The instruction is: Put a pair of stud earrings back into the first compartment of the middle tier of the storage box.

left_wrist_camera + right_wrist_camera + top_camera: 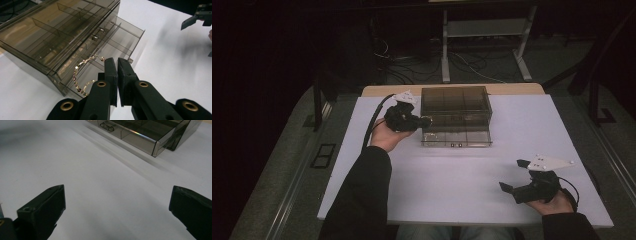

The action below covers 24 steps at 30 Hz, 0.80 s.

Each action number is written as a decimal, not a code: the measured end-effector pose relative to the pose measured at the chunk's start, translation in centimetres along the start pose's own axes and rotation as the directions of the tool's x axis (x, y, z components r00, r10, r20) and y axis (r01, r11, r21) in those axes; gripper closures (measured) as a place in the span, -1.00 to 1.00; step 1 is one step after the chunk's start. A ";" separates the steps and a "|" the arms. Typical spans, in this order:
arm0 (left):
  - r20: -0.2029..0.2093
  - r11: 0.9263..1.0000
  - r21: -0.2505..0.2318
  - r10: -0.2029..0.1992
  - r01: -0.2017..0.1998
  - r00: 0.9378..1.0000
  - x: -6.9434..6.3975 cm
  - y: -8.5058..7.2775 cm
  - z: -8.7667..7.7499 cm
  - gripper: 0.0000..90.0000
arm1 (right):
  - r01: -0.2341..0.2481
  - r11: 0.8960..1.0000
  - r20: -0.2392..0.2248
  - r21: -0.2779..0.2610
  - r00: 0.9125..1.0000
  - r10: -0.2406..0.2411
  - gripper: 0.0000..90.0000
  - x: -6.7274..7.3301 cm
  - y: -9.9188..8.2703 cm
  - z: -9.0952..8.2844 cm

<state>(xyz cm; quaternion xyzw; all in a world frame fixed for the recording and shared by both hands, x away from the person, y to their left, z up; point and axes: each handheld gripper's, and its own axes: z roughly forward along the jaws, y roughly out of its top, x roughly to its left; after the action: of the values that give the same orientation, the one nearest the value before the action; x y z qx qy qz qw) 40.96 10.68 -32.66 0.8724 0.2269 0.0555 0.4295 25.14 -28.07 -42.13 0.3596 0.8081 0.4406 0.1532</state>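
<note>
A smoky clear drawer box (455, 102) stands at the far middle of the white table (452, 185), its bottom drawer (455, 137) pulled out toward me. My left gripper (427, 121) is at the box's left front corner. In the left gripper view the jaws of this gripper (117, 60) are shut on one end of a gold chain bracelet (75, 75), which hangs in a loop over the open drawer (120, 42). My right gripper (513, 174) rests low at the near right, open and empty (117, 192), apart from the drawer (140, 137).
The drawer has several divided compartments and two small metal knobs (95, 37). Beyond the table's far edge are a wooden strip (452, 89), table legs and cables on the floor (412, 65). Bare white tabletop lies between the box and my right gripper.
</note>
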 end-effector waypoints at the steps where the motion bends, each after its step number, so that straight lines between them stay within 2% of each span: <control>1: 0.002 1.000 0.004 0.002 -0.002 1.000 0.0 0.1 0.2 0.92 | 0.001 1.000 0.000 0.000 1.000 -0.001 -1.00 0.0 0.0 0.0; 15: 0.015 0.999 0.037 0.005 -0.005 1.000 -0.4 0.2 2.8 0.92 | 0.002 1.000 -0.002 0.002 1.000 -0.002 -1.00 -0.1 0.0 0.0; 24: 0.024 0.998 0.056 -0.003 0.002 1.000 -0.1 -0.4 4.1 0.92 | 0.004 1.000 -0.002 0.005 1.000 -0.004 -1.00 -0.1 -0.1 0.0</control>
<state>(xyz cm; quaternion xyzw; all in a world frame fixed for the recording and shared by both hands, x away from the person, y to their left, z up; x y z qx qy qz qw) 41.92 7.89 -35.49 0.8843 0.2242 0.0379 0.4078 25.18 -28.13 -42.21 0.3580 0.8101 0.4387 0.1522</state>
